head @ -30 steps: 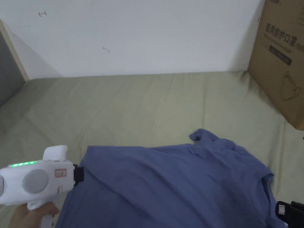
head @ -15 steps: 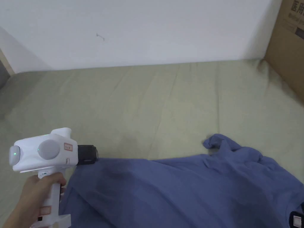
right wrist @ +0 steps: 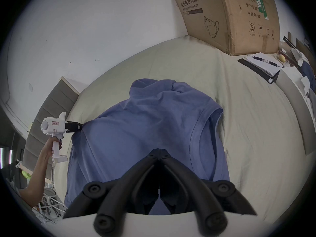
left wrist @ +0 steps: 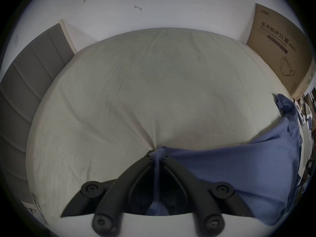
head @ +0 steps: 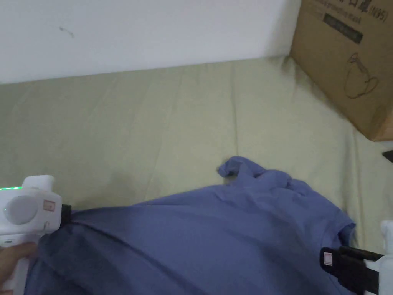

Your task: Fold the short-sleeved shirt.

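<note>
A blue short-sleeved shirt [head: 215, 230] hangs stretched over the pale green bed sheet [head: 153, 126], with one sleeve [head: 238, 169] bunched at its far edge. My left gripper [head: 68, 215] is at the shirt's left end. In the left gripper view its jaws [left wrist: 158, 153] are shut on a pinch of the shirt [left wrist: 239, 163]. My right gripper [head: 324, 259] is at the collar end. In the right gripper view its jaws [right wrist: 159, 151] meet on the shirt [right wrist: 145, 121] beside the neck opening. The left gripper [right wrist: 79, 126] appears there too, held by a hand.
A large cardboard box [head: 345, 57] stands on the bed at the back right, against the white wall. A notebook with a pen [right wrist: 261, 66] lies beside it. A grey padded headboard [left wrist: 25, 86] is at the left. Bare sheet lies beyond the shirt.
The head camera has swung about. The left gripper keeps its hold on the shirt's edge, the cloth looks tauter between the two grippers, and more of the right gripper shows.
</note>
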Available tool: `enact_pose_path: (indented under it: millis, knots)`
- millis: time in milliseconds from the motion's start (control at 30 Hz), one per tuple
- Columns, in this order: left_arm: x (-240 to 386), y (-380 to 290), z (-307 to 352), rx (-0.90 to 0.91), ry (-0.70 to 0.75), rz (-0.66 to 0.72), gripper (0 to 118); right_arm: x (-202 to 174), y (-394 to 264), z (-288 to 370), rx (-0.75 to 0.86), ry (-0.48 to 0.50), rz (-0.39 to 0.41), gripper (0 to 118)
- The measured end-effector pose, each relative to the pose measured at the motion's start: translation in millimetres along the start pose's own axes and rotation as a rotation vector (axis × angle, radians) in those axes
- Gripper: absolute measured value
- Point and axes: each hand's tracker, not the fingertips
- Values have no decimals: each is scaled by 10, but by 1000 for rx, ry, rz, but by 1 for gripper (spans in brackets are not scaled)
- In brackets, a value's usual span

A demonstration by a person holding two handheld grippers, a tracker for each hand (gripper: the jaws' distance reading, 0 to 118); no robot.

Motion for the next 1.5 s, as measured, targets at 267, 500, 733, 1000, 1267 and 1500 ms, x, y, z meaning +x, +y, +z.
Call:
enact_pose_path:
  millis: [267, 500, 733, 1000, 1267, 1500]
  knots:
    - [-30, 9, 297, 23, -6, -17, 0, 123, 986, -412, -85, 28, 133, 44]
    - [-138, -58, 521, 54, -33, 4, 0, 179, 1698, -1278, -164, -101, 161, 95]
    - [-172, -113, 613, 73, -37, -4, 0, 319, 1735, -2063, -344, -114, 118, 89]
    - [-201, -126, 691, 83, -41, 1, 0, 51, 1647, -2042, -333, -272, 342, 5]
    - [-169, -130, 1194, 139, -31, 0, 0, -51, 1789, -1341, -262, -143, 252, 5]
    - [-209, -186, 2021, 243, -28, 7, 0, -228, 2167, -129, -82, -77, 239, 5]
